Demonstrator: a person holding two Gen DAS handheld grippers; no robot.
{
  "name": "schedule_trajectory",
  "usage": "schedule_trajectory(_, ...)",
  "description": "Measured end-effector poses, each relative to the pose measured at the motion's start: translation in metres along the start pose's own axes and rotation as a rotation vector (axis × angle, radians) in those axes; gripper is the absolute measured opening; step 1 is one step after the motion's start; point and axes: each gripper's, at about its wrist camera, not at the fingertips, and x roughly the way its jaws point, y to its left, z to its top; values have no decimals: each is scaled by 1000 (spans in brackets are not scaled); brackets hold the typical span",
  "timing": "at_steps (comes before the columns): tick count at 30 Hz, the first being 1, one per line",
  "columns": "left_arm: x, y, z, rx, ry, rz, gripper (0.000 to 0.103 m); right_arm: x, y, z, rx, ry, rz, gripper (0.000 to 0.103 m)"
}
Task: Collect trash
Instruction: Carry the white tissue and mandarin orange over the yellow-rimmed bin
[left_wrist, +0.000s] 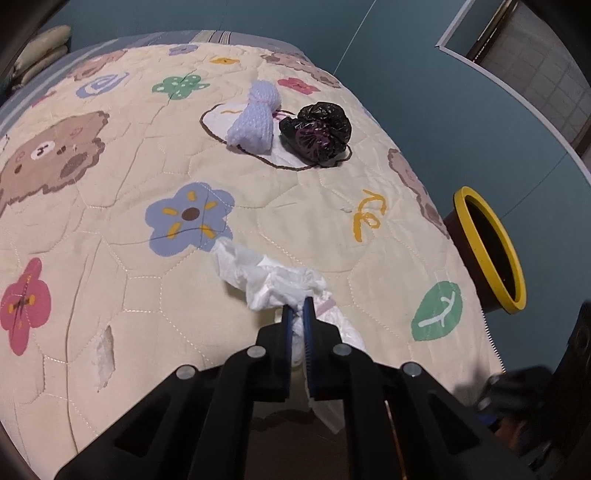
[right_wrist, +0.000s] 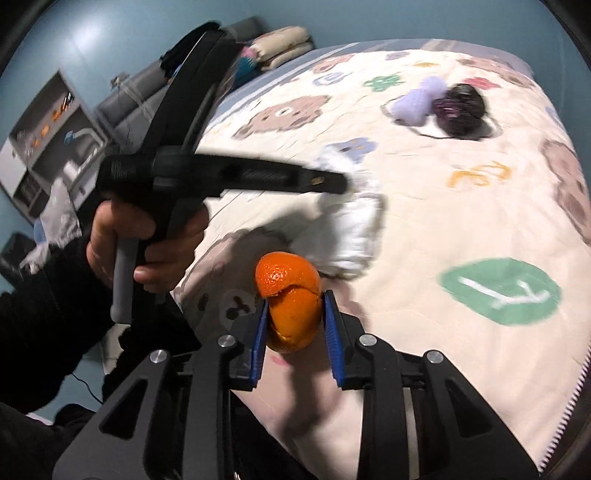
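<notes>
My left gripper (left_wrist: 300, 308) is shut on a crumpled white tissue (left_wrist: 266, 275) and holds it just over the bed quilt (left_wrist: 110, 258); the tissue also shows blurred in the right wrist view (right_wrist: 351, 221). My right gripper (right_wrist: 295, 301) is shut on an orange peel (right_wrist: 291, 295) near the bed's front edge. A lilac foam net (left_wrist: 255, 118) and a crumpled black plastic bag (left_wrist: 317, 131) lie side by side at the far part of the quilt; both show in the right wrist view, the net (right_wrist: 415, 99) left of the bag (right_wrist: 460, 107).
A brown bin with a yellow rim (left_wrist: 491, 254) stands on the floor by the bed's right side. Pillows (right_wrist: 280, 44) lie at the bed's head. A shelf unit (right_wrist: 48, 136) stands at the left. The left hand and its gripper body (right_wrist: 207, 173) cross the right wrist view.
</notes>
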Motion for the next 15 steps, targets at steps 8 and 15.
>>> schedule_trajectory(8,-13,-15,0,27,-40,-4,4,-72,-44,-20,122,-100,-47,27)
schedule_trajectory(15,-38,-47,7,58,-112,-48,4,-125,-78,-29,208,-211,-113,27)
